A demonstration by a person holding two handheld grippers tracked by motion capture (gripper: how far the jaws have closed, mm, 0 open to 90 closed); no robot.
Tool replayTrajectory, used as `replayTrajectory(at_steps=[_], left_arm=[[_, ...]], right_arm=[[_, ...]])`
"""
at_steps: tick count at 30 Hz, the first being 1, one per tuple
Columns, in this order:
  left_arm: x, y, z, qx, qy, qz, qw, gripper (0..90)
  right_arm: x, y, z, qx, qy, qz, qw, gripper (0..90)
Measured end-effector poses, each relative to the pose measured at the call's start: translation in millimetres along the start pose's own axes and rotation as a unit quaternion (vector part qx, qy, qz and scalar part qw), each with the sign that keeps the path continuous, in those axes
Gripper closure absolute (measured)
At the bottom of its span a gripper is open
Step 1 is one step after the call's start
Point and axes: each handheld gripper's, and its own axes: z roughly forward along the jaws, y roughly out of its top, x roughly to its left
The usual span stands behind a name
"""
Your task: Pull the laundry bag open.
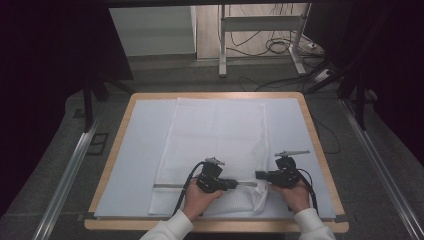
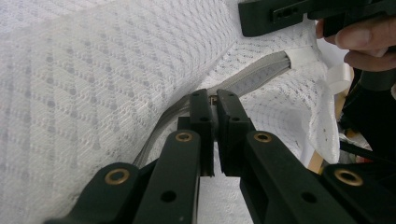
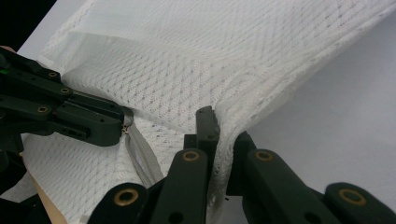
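A white mesh bag [image 1: 215, 135] lies flat on the table, with a grey zipper [image 1: 170, 185] running across its near end. My left gripper [image 1: 239, 184] points right along the zipper and is shut on the small metal zipper pull [image 2: 213, 98]; the grey zipper tape [image 2: 261, 74] curves away beyond its jaws. My right gripper [image 1: 258, 175] points left and is shut on a bunched fold of the mesh [image 3: 224, 140] by the zipper's right end. In the right gripper view, the left gripper [image 3: 119, 123] sits at the zipper [image 3: 140, 156] a short way off.
A pale sheet [image 1: 135, 150] covers the wooden table [image 1: 215, 95], whose near edge [image 1: 225, 227] lies just below both hands. Behind the table the floor holds a desk frame [image 1: 222, 45] and loose cables [image 1: 280, 47]. Metal rails [image 1: 70, 170] run along both sides.
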Motion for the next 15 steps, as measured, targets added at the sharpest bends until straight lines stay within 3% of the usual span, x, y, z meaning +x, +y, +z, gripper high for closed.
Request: replayTrajectory(at_steps=[10, 15], left_arm=[[7.4, -3.8, -8.2, 0.002, 0.015, 0.0, 0.9999, 86.6], [10.6, -8.4, -13.2, 0.004, 0.011, -0.003, 0.9999, 86.5]], right_arm=[[-0.7, -0.3, -0.3, -0.002, -0.002, 0.003, 1.0, 87.8], [0.0, -0.8, -0.5, -0.002, -0.002, 0.003, 1.0, 87.8]])
